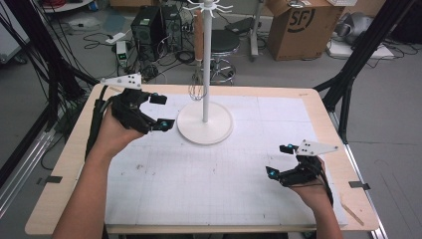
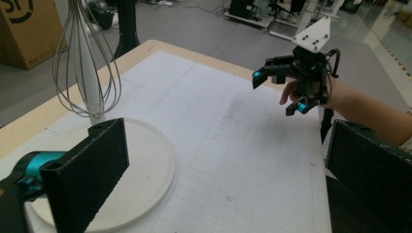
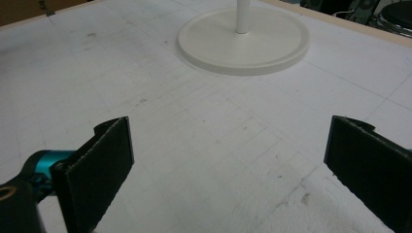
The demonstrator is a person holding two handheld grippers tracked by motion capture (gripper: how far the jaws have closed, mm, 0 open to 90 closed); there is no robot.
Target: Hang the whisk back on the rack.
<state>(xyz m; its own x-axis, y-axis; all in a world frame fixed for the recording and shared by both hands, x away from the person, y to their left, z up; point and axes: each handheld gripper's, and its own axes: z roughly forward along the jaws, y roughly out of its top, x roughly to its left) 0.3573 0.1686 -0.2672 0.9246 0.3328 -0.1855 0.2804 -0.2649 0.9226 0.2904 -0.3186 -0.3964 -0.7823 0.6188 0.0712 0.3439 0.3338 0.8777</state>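
While your left gripper (image 1: 160,110) hovers at the upper left of the high view, just left of the white stand (image 1: 205,122), its jaws stand spread wide with nothing between them. The whisk (image 1: 197,59) hangs from the stand's top hooks in the upper middle of that view, its wooden handle upright beside the pole and its wire loops above the far edge of the round base, apart from your jaws. In the left gripper view the wire loops (image 2: 86,58) hang at the upper left, in front of the pole and above the base. Your right gripper (image 1: 281,160) sits at the lower right of the high view over the white gridded mat (image 1: 209,184), well apart from the stand, its jaws also spread and empty.
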